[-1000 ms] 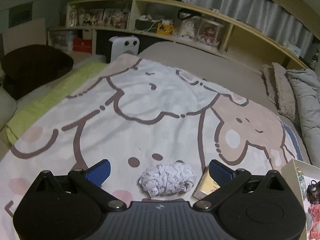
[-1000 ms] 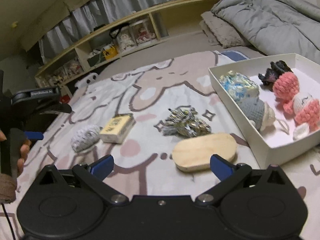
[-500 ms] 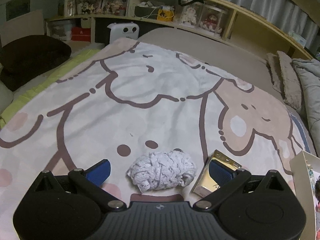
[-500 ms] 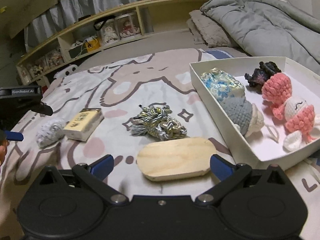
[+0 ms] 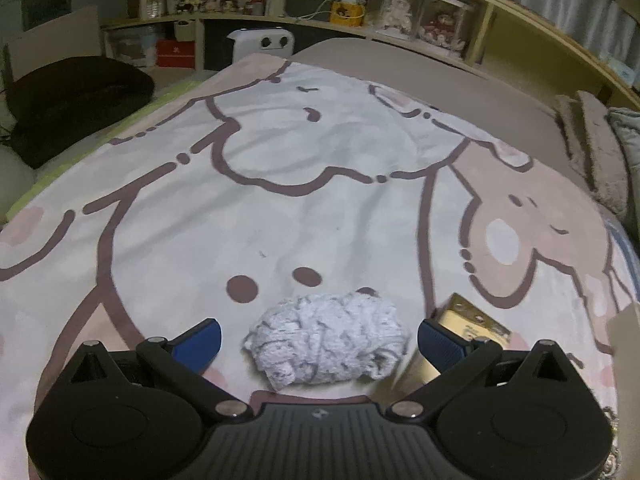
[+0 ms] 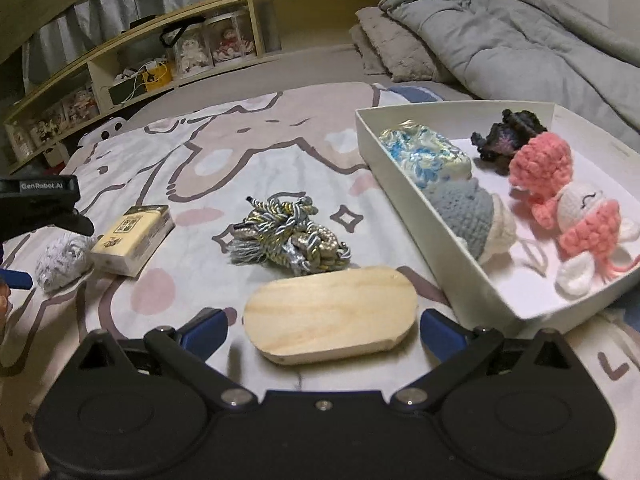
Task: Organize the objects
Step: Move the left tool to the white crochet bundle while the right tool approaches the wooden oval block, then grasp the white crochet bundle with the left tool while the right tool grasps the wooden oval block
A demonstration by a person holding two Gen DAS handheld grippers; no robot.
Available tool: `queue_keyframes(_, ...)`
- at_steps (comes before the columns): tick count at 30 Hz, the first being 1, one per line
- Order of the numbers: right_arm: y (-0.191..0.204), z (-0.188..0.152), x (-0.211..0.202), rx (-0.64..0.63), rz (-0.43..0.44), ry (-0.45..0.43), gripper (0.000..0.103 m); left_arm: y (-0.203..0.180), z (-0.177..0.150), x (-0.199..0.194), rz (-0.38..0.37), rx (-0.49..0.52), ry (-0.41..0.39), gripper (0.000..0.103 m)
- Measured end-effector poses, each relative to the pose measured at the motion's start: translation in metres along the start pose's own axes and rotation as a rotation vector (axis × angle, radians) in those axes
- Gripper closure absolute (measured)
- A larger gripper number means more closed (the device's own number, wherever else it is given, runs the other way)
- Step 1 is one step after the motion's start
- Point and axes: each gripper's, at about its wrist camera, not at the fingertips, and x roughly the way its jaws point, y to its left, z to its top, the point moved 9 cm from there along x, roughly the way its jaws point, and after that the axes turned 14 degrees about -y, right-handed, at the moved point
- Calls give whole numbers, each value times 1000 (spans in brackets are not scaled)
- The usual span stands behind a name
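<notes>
A white-grey yarn ball [image 5: 326, 342] lies on the printed blanket between the spread fingers of my open left gripper [image 5: 319, 344]; it also shows in the right wrist view [image 6: 60, 260]. A gold card box [image 5: 472, 326] lies just right of it [image 6: 132, 238]. My open right gripper [image 6: 324, 330] straddles a flat oval wooden piece [image 6: 330, 314]. A tangle of grey-gold cord [image 6: 290, 238] lies beyond it. A white box [image 6: 400, 168] at right holds several crocheted items, among them a pink doll [image 6: 560, 196].
The printed blanket [image 5: 280, 184] covers the bed. A grey duvet [image 6: 520, 32] and pillows [image 6: 396, 48] lie at the back right. Wooden shelves [image 5: 400, 12] with figurines line the far side. A black cushion [image 5: 72, 96] sits at left.
My left gripper has moved forward so the yarn ball now sits between its fingers. My right gripper has come down and closer around the wooden piece.
</notes>
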Motion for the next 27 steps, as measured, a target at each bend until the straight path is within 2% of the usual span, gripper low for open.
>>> queue_keyframes(4,7,0,-4,20,51,2,0,6,0,1,14,3,4,0)
queue_keyframes(7,18,-1,-8,9,110,15,0,4,1,-2,21,42,-1,0)
queue_keyframes(10,25,-2,-11,4,141,26,0,1,2,-5,19,75,-6,4)
queue_keyframes(14,18,2,-2,45,116,45,0,-3,0,-4,-27,39,18,16)
queue_keyframes(24,24,-5,13,-11,72,78,0,-5,-6,0,-38,2,48,17)
queue_keyframes(27,20,-5,13,-7,52,97,2,-5,-7,0,-32,-13,50,23)
